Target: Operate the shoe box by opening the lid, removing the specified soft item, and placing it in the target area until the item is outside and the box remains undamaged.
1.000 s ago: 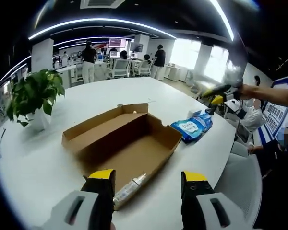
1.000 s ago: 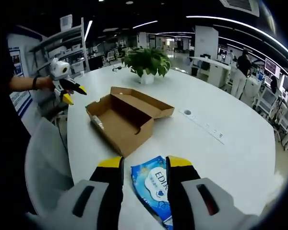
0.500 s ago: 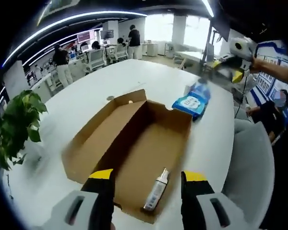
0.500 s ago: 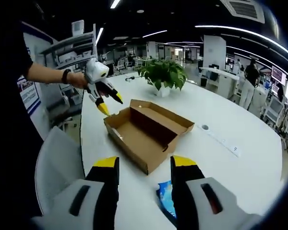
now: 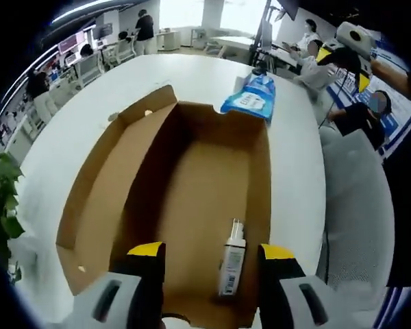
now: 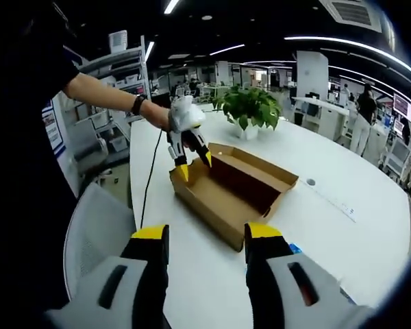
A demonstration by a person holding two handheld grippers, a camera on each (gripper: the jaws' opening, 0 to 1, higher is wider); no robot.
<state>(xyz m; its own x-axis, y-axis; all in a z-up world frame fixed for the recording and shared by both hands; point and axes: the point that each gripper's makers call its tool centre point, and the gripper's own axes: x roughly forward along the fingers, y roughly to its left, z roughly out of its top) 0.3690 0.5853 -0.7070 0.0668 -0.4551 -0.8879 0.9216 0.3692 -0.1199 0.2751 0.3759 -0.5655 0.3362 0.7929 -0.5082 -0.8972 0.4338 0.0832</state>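
Open-plan office space surrounds a wide white counter [image 6: 342, 226] where an open brown cardboard shoe box [image 5: 192, 205] sits, a small white spray bottle [image 5: 231, 259] lying on its floor. The left gripper [image 5: 205, 257] hangs over the box's near end with jaws spread and empty, and the right gripper [image 6: 204, 236] is likewise parted, holding nothing. The blue soft wipes pack [image 5: 250, 101] lies outside beside the box's far end; it looks light, limp and slick, best pinched across its middle.
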